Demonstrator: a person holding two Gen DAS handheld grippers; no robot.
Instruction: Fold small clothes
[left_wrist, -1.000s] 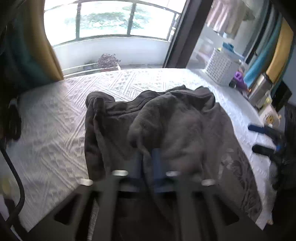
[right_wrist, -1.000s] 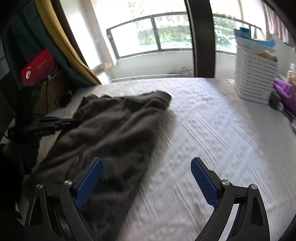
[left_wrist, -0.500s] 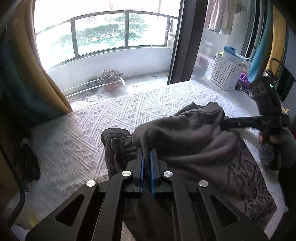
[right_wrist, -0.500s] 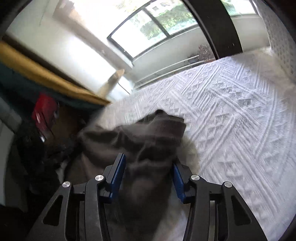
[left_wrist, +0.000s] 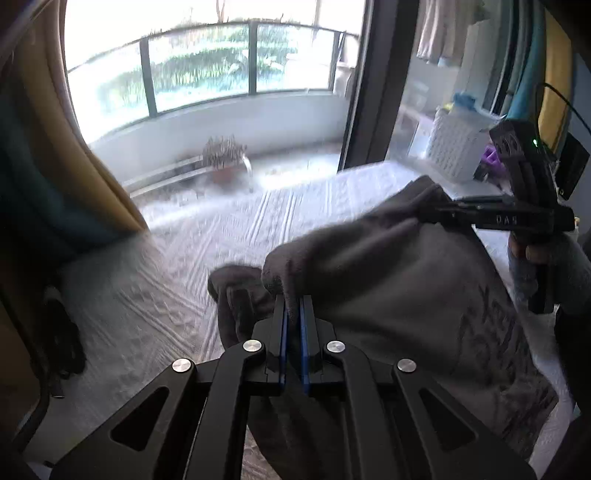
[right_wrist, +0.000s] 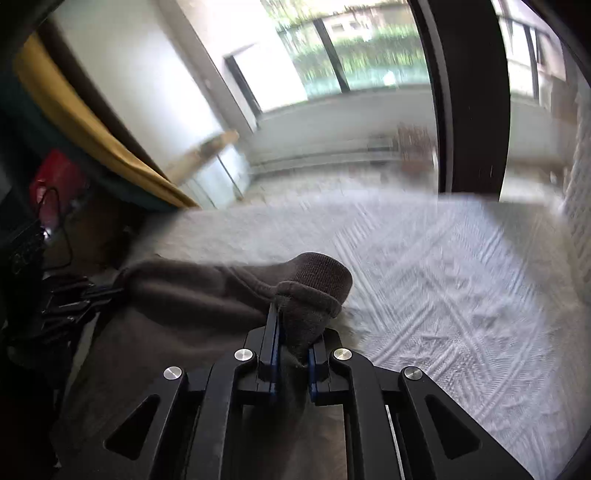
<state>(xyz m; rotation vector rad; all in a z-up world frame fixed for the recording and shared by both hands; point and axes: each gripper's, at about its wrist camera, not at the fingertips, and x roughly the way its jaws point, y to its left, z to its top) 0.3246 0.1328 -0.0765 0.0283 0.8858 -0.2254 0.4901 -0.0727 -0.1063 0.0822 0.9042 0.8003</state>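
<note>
- Grip update: your right gripper (right_wrist: 291, 350) was wide open over bare bedspread a second ago, and its jaws had just been closing. At this moment they were pinched on a ribbed cuff or hem corner of the grey garment (right_wrist: 192, 295), with cloth bunched between the blue pads (right_wrist: 274, 332).
- Your left gripper (left_wrist: 291, 325) hadn't changed at all. Its pads were pressed together on a fold of the same grey garment (left_wrist: 388, 288), same as a second back, only lifted a touch.
- So both corners were caught. From the left wrist view, the right gripper (left_wrist: 436, 212) sat ahead and off to the right of your left one, and the fabric ran taut-ish between the two pinches.
- Rest of the garment drooped below and behind both grippers onto the white quilted bedspread (right_wrist: 461, 277). A printed patch showed on the part lying to the right of your left gripper.
- What that meant for the fold: I'd say you were done grabbing and right at the start of the lift-and-carry, so early days, nothing folded yet.
- One worry: your right pinch looked like it had mostly the thick cuff roll, so it might slip if you pulled hard. Can't tell how deep the cloth sat in there.
- White laundry basket (left_wrist: 458, 147) stood well ahead and right of your left gripper, out of the way.
</note>
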